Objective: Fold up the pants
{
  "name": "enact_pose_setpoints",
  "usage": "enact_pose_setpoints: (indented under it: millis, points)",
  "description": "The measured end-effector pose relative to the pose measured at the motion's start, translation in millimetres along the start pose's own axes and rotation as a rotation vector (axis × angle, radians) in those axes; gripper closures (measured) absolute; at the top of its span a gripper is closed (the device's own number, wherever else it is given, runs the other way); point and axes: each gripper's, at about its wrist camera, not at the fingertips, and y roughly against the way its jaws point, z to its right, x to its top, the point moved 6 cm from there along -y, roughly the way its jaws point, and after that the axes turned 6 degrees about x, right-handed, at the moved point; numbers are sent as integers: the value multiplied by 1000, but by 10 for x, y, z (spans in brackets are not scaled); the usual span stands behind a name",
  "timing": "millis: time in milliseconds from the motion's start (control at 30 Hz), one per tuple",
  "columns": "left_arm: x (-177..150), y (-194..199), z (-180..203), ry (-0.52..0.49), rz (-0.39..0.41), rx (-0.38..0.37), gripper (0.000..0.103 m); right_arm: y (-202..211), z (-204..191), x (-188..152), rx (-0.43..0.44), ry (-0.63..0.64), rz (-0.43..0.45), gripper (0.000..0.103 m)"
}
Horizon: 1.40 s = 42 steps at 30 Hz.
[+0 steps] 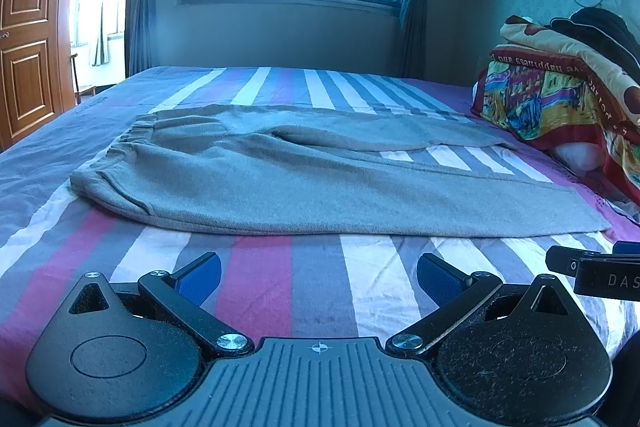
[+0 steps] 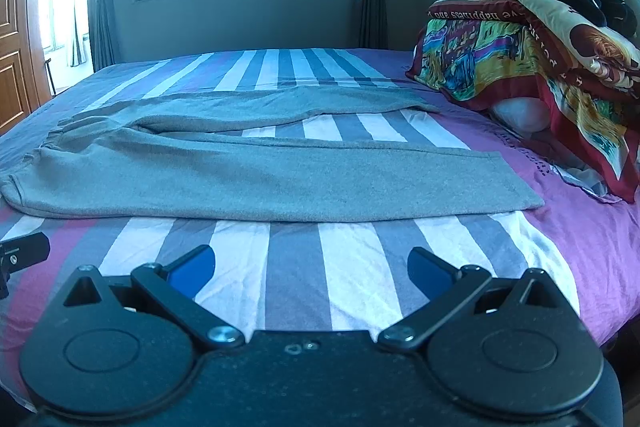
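Observation:
Grey sweatpants (image 1: 280,183) lie spread flat on the striped bed, waistband to the left, both legs running right with a gap between them. They also show in the right wrist view (image 2: 256,175). My left gripper (image 1: 319,273) is open and empty, low over the sheet in front of the near leg. My right gripper (image 2: 311,269) is open and empty, also short of the near leg's front edge. The right gripper's side (image 1: 600,269) shows at the right edge of the left wrist view.
The striped bedsheet (image 1: 312,279) covers the whole bed. A pile of colourful folded blankets and a pillow (image 2: 520,67) sits at the right end near the leg cuffs. A window, curtains and a wall lie beyond the bed; a wooden door (image 1: 24,39) stands far left.

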Motion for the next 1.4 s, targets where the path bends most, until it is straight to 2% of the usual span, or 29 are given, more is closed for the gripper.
enact_pose_setpoints:
  millis: [367,467,700,833,933,1033,1133,1167,1233,1267,1300,1333,1367,1400]
  points:
    - [4,-56,-16,-6,-17,11,0,-21,-56,-25,10,38,-4,0]
    - [29,-108,-49,-11,-26,22,0,-7,-80,10,66,40,12,0]
    - [215,-351,-248,22,-47,23,0,-116,-109,224,136,67,40,1]
    - [489,-686,-603,52,-60,65,0,-323,-129,564,206,97,68,1]
    - [716,-991,-876,46,-59,65,0,-571,-223,870,276,140,87,1]
    - [923,-1416,-1155,34,-116,51,0,-909,-317,1127,380,173,99,1]
    - [1190,-1837,-1554,76,-124,45,0,-1345,-498,1336,469,245,35,0]
    - [1297,-1988,-1692,65,-111,65,0,-1525,-561,1404,493,274,0,1]
    - [1514,-2301,-1969,55,-72,71,0,-1819,-665,1533,502,320,-50,2]
    - [1610,-2498,-2096,57,-82,62,0,-1992,-722,1641,515,331,-72,2]
    - [1690,-2700,-2223,64,-106,67,3,-2145,-750,1753,526,329,-76,2]
    - [1777,-2928,-2349,64,-122,71,28,-2295,-786,1860,533,330,-76,2]
    - [1837,-3109,-2437,65,-137,71,41,-2455,-846,1953,540,338,-77,3]
    - [1898,-3301,-2522,53,-151,78,46,-2607,-905,2034,546,348,-81,6]
